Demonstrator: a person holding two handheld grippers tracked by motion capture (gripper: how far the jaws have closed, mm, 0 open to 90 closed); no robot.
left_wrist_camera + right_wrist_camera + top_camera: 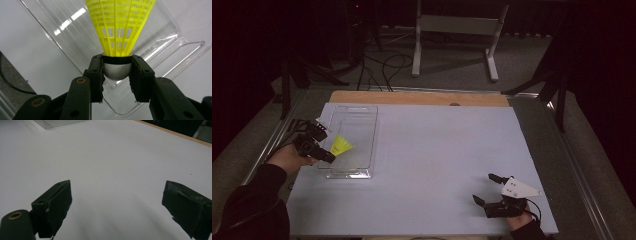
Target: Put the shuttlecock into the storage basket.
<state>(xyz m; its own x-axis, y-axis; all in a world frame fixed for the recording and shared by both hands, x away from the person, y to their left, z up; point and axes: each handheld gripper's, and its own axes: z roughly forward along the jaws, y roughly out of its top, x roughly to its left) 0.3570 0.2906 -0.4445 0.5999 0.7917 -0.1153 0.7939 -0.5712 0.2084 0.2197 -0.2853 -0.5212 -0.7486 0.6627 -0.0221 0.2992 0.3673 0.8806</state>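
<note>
Left gripper view tells it best: the left gripper [117, 75] has its fingers [96, 75] clamped on the grey rounded nose of a yellow shuttlecock [120, 27], skirt pointing away, hanging over a clear plastic tray [162, 32]. Looks like the placing step to me, so the next move would be lowering it inside the tray walls and letting go gently so it doesn't roll. On the high view the right gripper [493, 190] sits at the near right of the grey surface [437, 165], fingers spread wide, holding nothing. Count: one shuttlecock, one tray, two grippers.
</note>
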